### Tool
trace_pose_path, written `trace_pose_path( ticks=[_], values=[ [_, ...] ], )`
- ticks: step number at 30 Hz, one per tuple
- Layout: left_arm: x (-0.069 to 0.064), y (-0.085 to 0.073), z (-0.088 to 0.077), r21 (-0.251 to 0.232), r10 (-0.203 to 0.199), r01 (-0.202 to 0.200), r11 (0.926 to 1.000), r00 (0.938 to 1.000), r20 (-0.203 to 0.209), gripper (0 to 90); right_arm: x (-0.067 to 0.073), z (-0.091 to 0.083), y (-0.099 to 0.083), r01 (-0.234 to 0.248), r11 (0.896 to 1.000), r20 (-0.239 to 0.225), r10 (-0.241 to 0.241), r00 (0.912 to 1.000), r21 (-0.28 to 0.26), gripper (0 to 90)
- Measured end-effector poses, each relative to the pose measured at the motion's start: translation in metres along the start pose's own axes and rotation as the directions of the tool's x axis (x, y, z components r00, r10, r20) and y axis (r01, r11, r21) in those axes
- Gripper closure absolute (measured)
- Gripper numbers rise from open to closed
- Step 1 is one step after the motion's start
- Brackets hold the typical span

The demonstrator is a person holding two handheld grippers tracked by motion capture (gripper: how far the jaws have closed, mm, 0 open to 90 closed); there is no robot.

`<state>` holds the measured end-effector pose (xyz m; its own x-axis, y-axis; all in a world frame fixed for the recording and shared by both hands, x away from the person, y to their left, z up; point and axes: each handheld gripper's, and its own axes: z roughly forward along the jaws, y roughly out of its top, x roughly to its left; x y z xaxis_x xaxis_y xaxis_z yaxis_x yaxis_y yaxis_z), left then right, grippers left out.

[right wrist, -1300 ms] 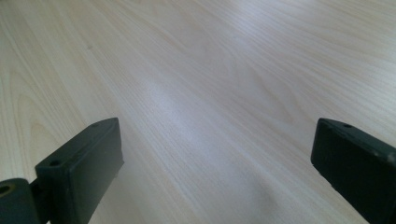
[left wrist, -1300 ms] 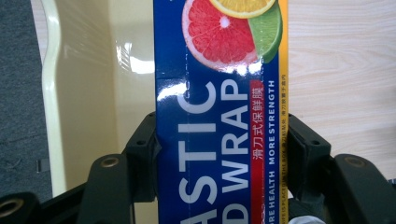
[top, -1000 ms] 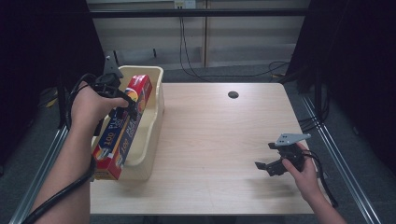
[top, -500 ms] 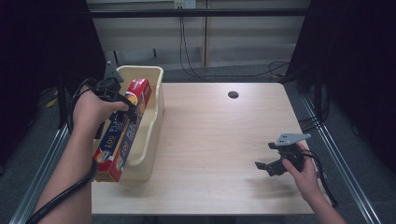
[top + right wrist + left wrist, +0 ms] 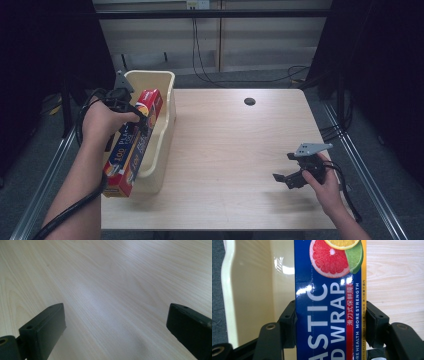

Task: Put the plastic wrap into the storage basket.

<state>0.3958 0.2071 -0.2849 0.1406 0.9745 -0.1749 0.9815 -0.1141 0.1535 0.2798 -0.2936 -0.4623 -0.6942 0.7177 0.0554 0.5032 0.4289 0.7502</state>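
L gripper [image 5: 131, 111] pinching long blue-red plastic wrap carton [image 5: 131, 145], long axis along cream plastic bin [image 5: 165, 125] at worktop [image 5: 240, 150] left edge. R gripper [image 5: 289, 178] spread, far off.

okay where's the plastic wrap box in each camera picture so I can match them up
High view: the plastic wrap box lies at the left, slanting over the cream bin, held by the left hand-held gripper.
Left gripper view: the box runs up the middle, clamped between the black jaws.
Right gripper view: bare table, box not in it.
Shared landmark: the light wooden table.
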Motion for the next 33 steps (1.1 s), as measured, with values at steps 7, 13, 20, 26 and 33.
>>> trace_pose_path(
  ticks=[7, 13, 20, 26, 33],
  values=[
    [0.001, 0.0, 0.008, 0.016, -0.013, 0.013, 0.9998, 0.9999, 0.01, 40.6, 0.0, 0.0, 0.0, -0.002, 1.0, 0.001, 0.002, 1.0, -0.001, 2.1],
    [0.002, 0.0, 0.014, 0.025, -0.014, 0.014, 0.9996, 0.9998, 0.017, 40.5, 0.0, 0.0, 0.0, -0.004, 1.0, 0.0, 0.004, 1.0, 0.0, 2.1],
    [0.003, 0.001, 0.02, 0.036, -0.013, 0.013, 0.9993, 0.9998, 0.014, 40.5, 0.0, 0.0, 0.0, -0.004, 1.0, -0.002, 0.004, 1.0, 0.002, 2.1],
    [0.003, 0.002, 0.024, 0.037, -0.017, 0.017, 0.9992, 0.9997, 0.018, 40.4, 0.0, 0.0, 0.0, -0.004, 1.0, -0.005, 0.004, 1.0, 0.002, 2.2],
    [0.002, 0.003, 0.029, 0.047, -0.018, 0.017, 0.9987, 0.9997, 0.017, 40.3, 0.0, 0.001, 0.0, 0.001, 1.0, -0.006, -0.001, 1.0, 0.003, 2.2]
  ],
)
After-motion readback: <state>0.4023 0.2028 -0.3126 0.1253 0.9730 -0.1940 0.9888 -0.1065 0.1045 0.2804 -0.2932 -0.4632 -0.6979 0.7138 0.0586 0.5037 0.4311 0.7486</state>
